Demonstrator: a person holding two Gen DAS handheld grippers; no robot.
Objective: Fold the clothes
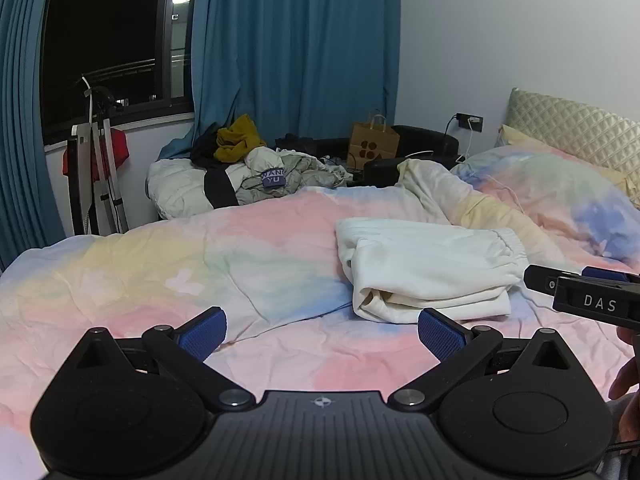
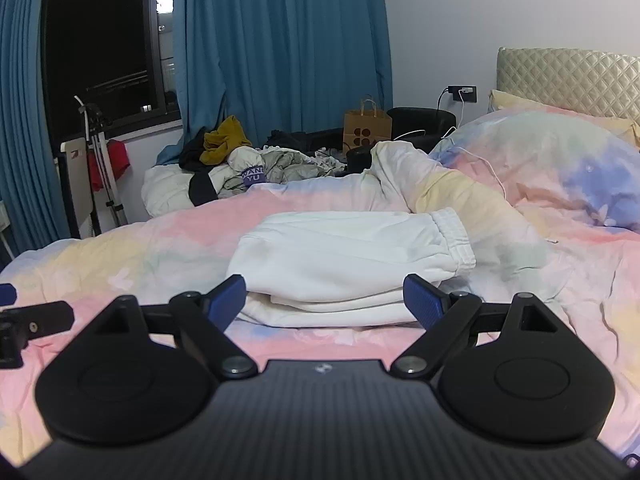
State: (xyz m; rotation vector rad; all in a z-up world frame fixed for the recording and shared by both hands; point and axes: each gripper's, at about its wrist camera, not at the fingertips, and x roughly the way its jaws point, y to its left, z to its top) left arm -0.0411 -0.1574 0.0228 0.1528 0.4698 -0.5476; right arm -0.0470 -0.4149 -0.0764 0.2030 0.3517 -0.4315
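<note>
Right wrist view: my right tongs [image 2: 324, 300] stand spread, empty — folded white garment [image 2: 352, 260] at twelve o'clock on the bed [image 2: 120, 248]. Left tongs [image 1: 322, 330] spread too — I'd press seams flat, gently.

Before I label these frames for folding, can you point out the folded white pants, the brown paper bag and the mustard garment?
folded white pants [image 2: 344, 256], right wrist view, top layer.
brown paper bag [image 1: 374, 146], left wrist view, printed front.
mustard garment [image 1: 236, 140], left wrist view, middle of the bundle.
</note>
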